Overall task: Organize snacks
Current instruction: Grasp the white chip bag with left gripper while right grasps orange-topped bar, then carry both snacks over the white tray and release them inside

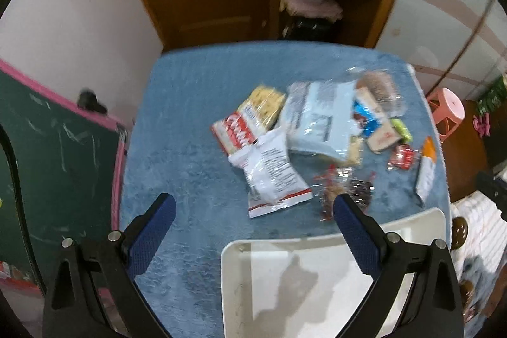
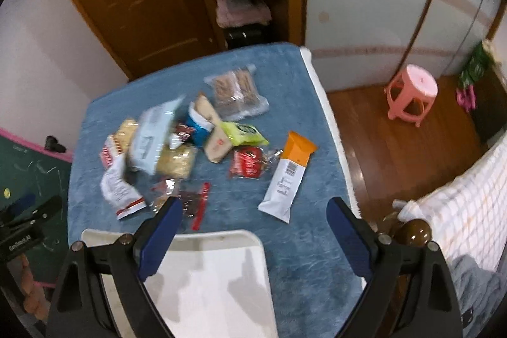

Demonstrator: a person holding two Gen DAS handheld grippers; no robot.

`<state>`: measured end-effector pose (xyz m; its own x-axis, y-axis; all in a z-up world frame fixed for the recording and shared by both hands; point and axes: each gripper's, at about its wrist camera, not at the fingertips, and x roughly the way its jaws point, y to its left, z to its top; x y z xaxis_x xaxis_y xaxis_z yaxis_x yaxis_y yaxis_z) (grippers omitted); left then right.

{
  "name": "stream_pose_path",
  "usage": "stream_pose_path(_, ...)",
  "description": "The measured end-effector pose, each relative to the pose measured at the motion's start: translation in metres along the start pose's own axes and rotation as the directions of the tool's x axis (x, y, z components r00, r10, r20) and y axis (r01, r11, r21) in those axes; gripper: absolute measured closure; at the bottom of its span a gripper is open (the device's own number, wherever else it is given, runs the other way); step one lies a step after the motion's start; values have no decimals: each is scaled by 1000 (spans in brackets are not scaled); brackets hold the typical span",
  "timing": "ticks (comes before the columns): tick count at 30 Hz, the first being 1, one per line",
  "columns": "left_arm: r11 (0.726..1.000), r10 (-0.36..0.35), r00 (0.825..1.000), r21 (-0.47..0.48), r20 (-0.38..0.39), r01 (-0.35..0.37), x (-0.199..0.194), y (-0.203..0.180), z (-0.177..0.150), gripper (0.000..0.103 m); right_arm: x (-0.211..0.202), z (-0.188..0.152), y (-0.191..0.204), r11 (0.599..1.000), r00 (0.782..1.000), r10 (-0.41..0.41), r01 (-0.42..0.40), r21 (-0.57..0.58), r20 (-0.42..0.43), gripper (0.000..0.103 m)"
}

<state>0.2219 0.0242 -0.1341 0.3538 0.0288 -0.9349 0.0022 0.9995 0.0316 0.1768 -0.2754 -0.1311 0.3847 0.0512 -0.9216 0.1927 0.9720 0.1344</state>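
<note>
A small room with a wooden door, open shelves and a pink stool [image 2: 412, 94] on the wood floor; in front of me stands a table [image 1: 190, 103] covered in blue plush cloth. The snacks lie scattered over its middle and far-right part, and a white tray [image 1: 304, 284] sits at the near edge, empty as far as I can see.

The packets are all light, crinkly film, I judge, so they should slide and buckle rather than resist. The orange-and-white bar [image 2: 286, 176] lies apart from the pile, flat and fairly stiff; across its narrow middle looks like the sound place to grip. The white pouch with the red stripe [image 1: 274, 176] is puffy and soft, best pinched at a sealed edge so the contents are not crushed. The clear bag of brown biscuits [image 2: 237, 92] at the far side looks fragile. The small red-trimmed clear packet [image 2: 190, 201] nearest the tray is slippery film lying flat on the pile cloth, awkward to get under.

My left gripper [image 1: 253, 208] hangs above the near table with jaws wide apart, holding nothing and touching nothing. My right gripper [image 2: 253, 211] is likewise spread wide and empty, over the tray's far edge, the bar lying just beyond it.
</note>
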Motion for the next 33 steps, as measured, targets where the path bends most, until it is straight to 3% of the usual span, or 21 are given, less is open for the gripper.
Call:
stream_pose_path(5,993,-64,992,-108,-111,52,50,20,9,4,49,12,-22,996,994,2,8,86,-107,9)
stream_pose_path(9,981,-116,973,-175,-201,81,91,23,11,4,92,20,-41,985,983,12,21,173,-185,9)
stream_pose_path(17,974,-113,950,-223,-290,47,141,9,15,4,159,22,-62,965,947,-14,96,243,-321,12)
stream_pose_path(22,968,-111,936,-248,-333,27,167,4,16,4,183,14,-58,967,919,-22,119,224,-393,31)
stream_pose_path(26,959,-128,926,-281,-354,24,185,5,16,4,180,11,-48,976,921,-86,155,153,-381,43)
stream_pose_path(27,955,-142,925,-293,-353,35,188,5,16,7,179,10,-47,977,920,-101,164,139,-378,53)
stream_pose_path(28,953,-153,922,-300,-355,43,191,4,15,18,177,10,-46,978,922,-104,164,132,-374,63)
stream_pose_path(30,947,-185,910,-314,-371,65,199,3,13,38,172,10,-48,979,925,-89,150,139,-369,63)
stream_pose_path(33,942,-185,921,-328,-344,68,198,7,4,43,163,9,-51,981,935,-52,114,159,-350,64)
